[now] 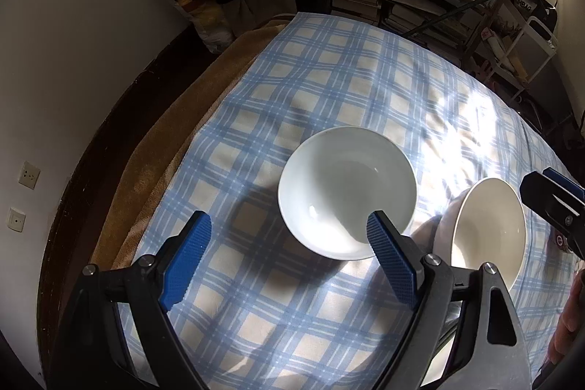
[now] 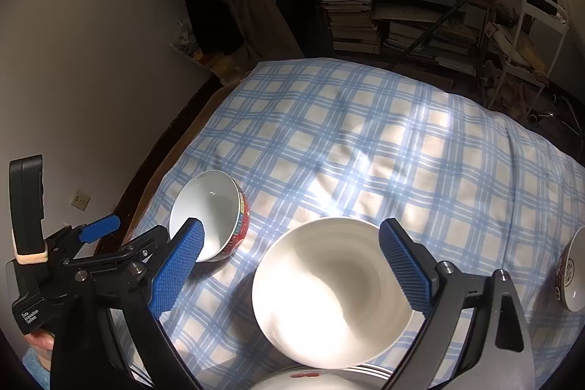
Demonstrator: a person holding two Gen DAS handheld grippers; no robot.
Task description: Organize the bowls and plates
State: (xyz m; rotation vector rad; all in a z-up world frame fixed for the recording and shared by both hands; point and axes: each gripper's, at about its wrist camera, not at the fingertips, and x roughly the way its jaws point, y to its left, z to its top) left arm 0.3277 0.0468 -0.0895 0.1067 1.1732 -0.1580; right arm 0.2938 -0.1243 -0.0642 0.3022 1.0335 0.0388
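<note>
White plain bowl (image 2: 331, 295) sits on bed's plaid sheet (image 2: 365, 141), btwn my right tongs (image 2: 289, 275), spread wide, empty. Left tongs (image 1: 289, 260) also released. Next, I reckon: clench its rim, nest w/ red-patterned bowl (image 2: 212, 214) just left.

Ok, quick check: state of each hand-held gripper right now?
Left hand-held gripper: open, holding nothing, above the red-patterned bowl.
Right hand-held gripper: open, holding nothing, above the white bowl.
</note>
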